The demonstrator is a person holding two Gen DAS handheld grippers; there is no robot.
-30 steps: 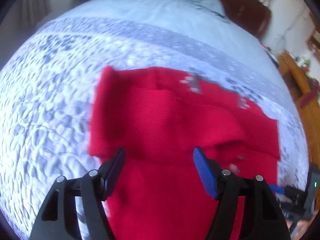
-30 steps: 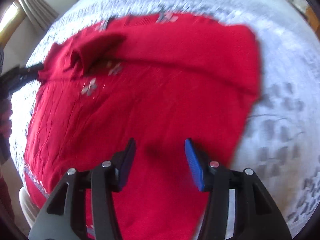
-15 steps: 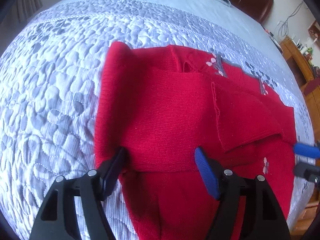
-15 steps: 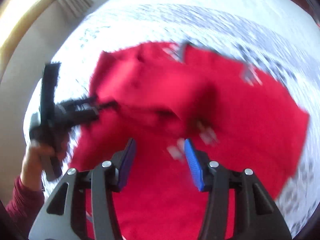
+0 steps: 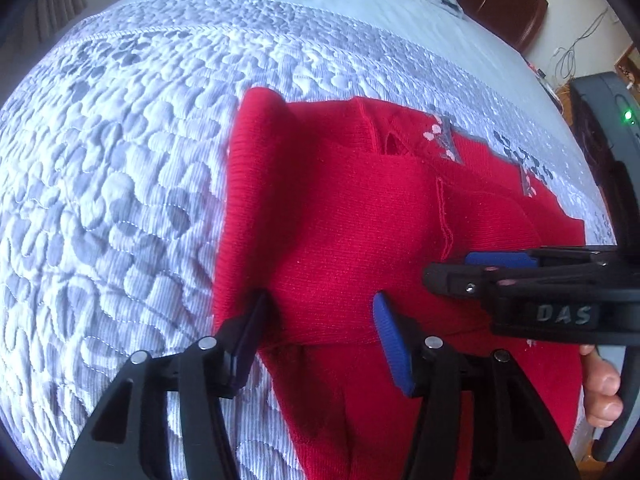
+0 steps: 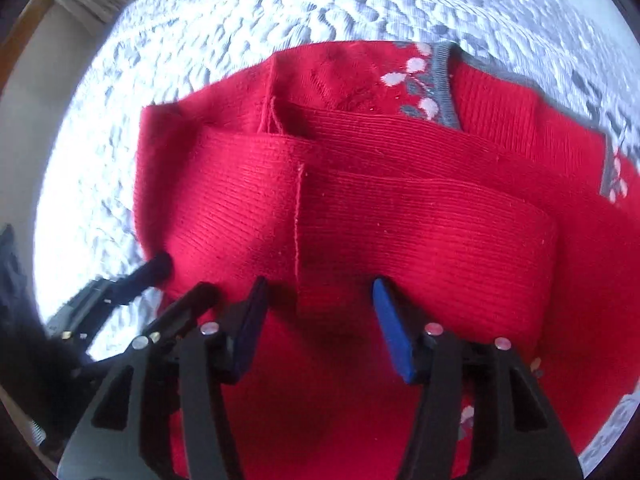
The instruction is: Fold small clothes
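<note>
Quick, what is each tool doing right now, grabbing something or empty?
Left tool: closing around a fold of the red sweater, not yet pinching.
Right tool: closing over the sweater, not yet pinching.

Your red sweater [image 5: 360, 232] runs off the left wrist view at 5 o'clock, so its lower hem can't be seen, and your right gripper [image 5: 444, 270] covers part of it at 3 o'clock. In the right wrist view the same sweater [image 6: 400, 208] is cut by the frame at 6 o'clock and hidden under the finger mounts. Your left gripper [image 6: 180, 278] enters there at 8 o'clock, dark and blurred; only its tips show. The quilt [image 6: 280, 8] is washed out at 9 o'clock. Your fingers [image 5: 600, 392] at 4 o'clock are partly behind the handle.
</note>
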